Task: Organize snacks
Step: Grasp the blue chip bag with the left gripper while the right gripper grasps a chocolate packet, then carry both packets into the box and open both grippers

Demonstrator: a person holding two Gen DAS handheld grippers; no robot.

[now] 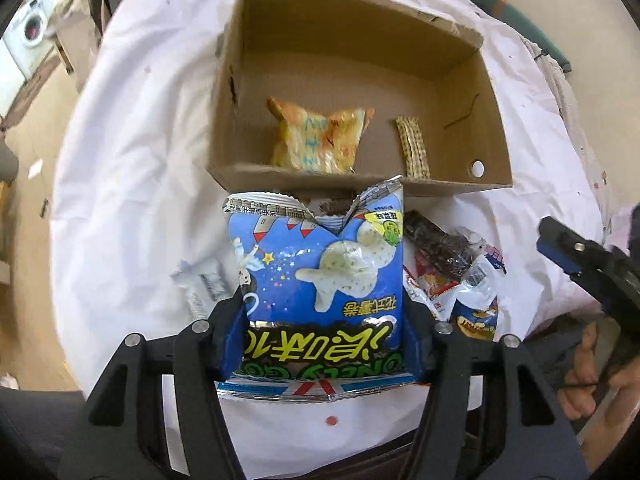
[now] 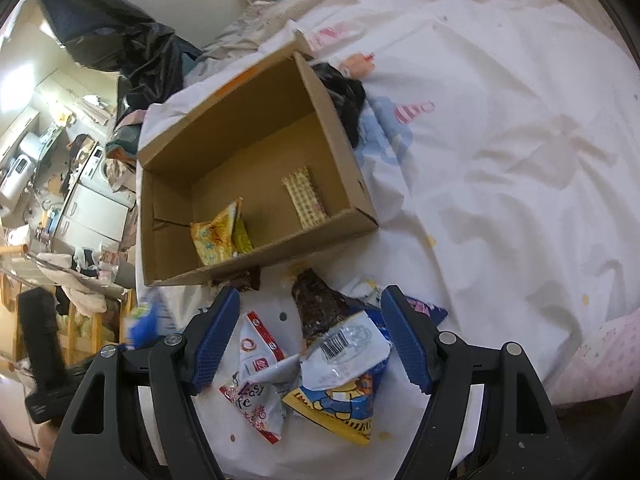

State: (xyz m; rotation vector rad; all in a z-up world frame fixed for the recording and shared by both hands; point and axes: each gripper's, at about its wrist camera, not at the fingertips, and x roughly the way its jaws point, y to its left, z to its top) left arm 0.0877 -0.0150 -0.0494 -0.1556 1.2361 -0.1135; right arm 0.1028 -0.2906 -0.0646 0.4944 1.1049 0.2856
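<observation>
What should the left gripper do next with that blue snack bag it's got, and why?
Probably carry the blue snack bag forward over the near wall of the cardboard box and release it inside. The left gripper is clamped on the bag's sides, and the box just ahead holds only a yellow packet and a checked bar, leaving floor space free.

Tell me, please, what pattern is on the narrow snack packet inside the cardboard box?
The narrow packet has a tan-and-cream checked pattern, clearest in the right wrist view.
</observation>
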